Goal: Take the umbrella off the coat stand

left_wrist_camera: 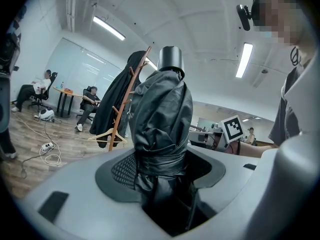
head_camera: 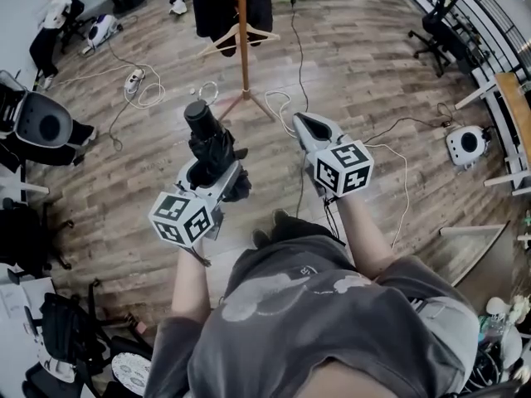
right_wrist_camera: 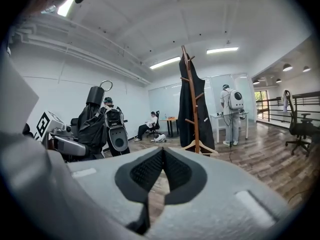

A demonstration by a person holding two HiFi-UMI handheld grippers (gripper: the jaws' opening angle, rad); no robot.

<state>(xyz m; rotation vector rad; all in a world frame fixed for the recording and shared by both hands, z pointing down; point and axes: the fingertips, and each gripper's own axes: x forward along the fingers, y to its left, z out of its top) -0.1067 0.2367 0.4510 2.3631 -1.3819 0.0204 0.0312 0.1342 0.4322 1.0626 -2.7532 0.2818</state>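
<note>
Your left gripper (head_camera: 212, 171) is clamped on the folded black umbrella (left_wrist_camera: 162, 119). The pads sit on its wrapped middle, right at the strap band. The umbrella sticks up and forward out of the jaws, with its cylindrical end on top. It's off the coat stand (head_camera: 243, 52) and well apart from it, held above the wood floor (head_camera: 365, 81) in front of you.

Your right gripper (right_wrist_camera: 162, 166) has its jaws together with nothing between them. It's level with the left gripper, beside the umbrella but not touching it.

The coat stand is upright on the floor ahead, and in the head view it sits between the two grippers. A dark coat (right_wrist_camera: 187, 109) and a wooden hanger (head_camera: 238, 35) hang on it.
</note>
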